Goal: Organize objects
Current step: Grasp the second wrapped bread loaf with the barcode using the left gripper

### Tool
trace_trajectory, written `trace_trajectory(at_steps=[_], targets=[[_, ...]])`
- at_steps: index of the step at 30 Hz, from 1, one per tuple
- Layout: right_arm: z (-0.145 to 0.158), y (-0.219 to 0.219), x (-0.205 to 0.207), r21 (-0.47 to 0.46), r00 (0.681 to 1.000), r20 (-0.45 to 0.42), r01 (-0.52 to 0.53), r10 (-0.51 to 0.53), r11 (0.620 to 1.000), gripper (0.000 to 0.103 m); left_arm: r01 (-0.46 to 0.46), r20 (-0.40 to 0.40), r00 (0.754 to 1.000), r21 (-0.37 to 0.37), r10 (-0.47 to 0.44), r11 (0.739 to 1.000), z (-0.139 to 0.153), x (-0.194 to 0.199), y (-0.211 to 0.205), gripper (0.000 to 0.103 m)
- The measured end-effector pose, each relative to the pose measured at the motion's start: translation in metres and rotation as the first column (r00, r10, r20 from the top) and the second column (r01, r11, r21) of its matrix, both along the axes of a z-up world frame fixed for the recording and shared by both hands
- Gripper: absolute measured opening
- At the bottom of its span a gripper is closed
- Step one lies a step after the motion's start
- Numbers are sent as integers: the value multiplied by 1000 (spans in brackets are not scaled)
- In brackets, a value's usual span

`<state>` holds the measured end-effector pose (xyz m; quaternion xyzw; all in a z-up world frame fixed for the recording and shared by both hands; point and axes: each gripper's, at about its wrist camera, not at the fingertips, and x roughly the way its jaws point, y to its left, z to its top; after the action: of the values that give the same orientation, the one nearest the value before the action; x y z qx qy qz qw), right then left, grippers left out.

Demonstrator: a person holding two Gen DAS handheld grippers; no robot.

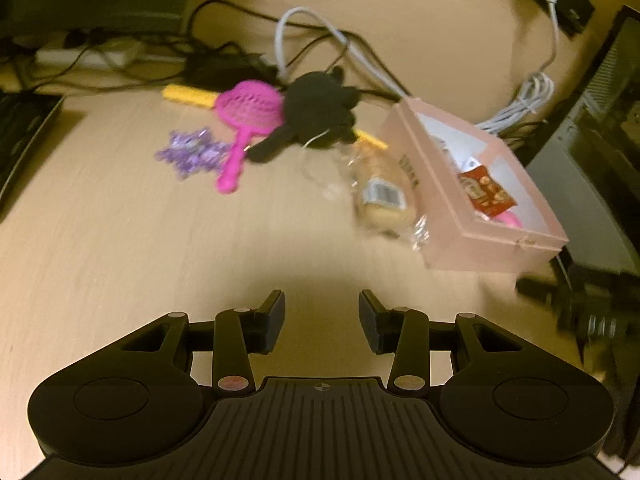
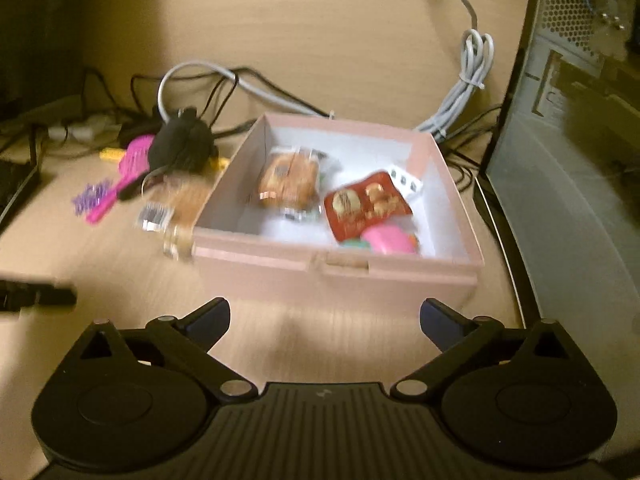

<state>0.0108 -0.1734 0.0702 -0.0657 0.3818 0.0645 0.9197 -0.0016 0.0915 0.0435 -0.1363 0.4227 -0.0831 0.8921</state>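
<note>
A pink box (image 1: pixel 448 240) (image 2: pixel 336 276) stands on the wooden desk. It holds a wrapped bun (image 2: pixel 290 180), a red snack packet (image 2: pixel 366 208) (image 1: pixel 486 192) and a pink item (image 2: pixel 388 240). Left of the box lie a wrapped bread packet (image 1: pixel 382 188) (image 2: pixel 180 208), a black knitted toy (image 1: pixel 316 116) (image 2: pixel 182 146), a pink brush (image 1: pixel 246 116) (image 2: pixel 128 168), a purple clip (image 1: pixel 190 152) (image 2: pixel 90 198) and a yellow stick (image 1: pixel 188 94). My left gripper (image 1: pixel 322 316) is open and empty, short of the bread. My right gripper (image 2: pixel 324 320) is wide open and empty before the box's front wall.
Tangled black and grey cables (image 1: pixel 320 36) (image 2: pixel 468 80) and a power strip (image 1: pixel 88 56) lie behind the objects. A computer case (image 2: pixel 580 160) stands at the right. A keyboard edge (image 1: pixel 20 140) is at the left. The other gripper (image 1: pixel 580 304) shows at the right of the left wrist view.
</note>
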Motion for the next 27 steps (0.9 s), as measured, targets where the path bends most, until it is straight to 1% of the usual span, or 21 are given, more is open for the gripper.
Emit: trace_trajectory(at_steps=[5,9,11,13,16,17,18,20,23,24,27], targets=[[2,-3,-23,-8,999,-5,41,-41,999,103,46,38,998,-19,-45,999,9,23,-8,44],[0,-5,-38,-22,998,-18,61,-62,998,103,89,71,994,-96,-83,991,21,60,-17,44],[-3,-4,-45,-34,997,-23,71,-72,997,103,89,70,994,-96,-83,991,22,83,-23,44],[-4,-4,-53,-48,997,-20,80,-81,996,103,66,35,997,-77,-64,995,15,106,-30,44],[-5,-7,-63,-58,995,-20,95,-97,994,103,77,-54,995,-44,-79,996,-2,130,-41,45],[-5,-8,-65,-58,994,-25,101,-103,993,103,86,-66,994,-45,-89,995,-7,133,-44,51],[-6,-10,-67,-58,993,-30,110,-112,992,103,93,-69,993,-54,-97,994,-12,135,-46,53],[-7,-14,-69,-58,991,-35,130,-132,990,103,104,-78,991,-71,-109,992,-17,138,-51,53],[-8,-19,-68,-52,986,-43,156,-158,986,103,112,-81,990,-60,-116,992,-21,139,-57,58],[-7,-19,-67,-50,986,-45,160,-162,986,103,105,-84,990,-62,-110,993,-22,138,-56,57],[-6,-16,-63,-56,987,-44,151,-153,987,103,94,-117,988,-100,-105,991,-21,136,-50,54]])
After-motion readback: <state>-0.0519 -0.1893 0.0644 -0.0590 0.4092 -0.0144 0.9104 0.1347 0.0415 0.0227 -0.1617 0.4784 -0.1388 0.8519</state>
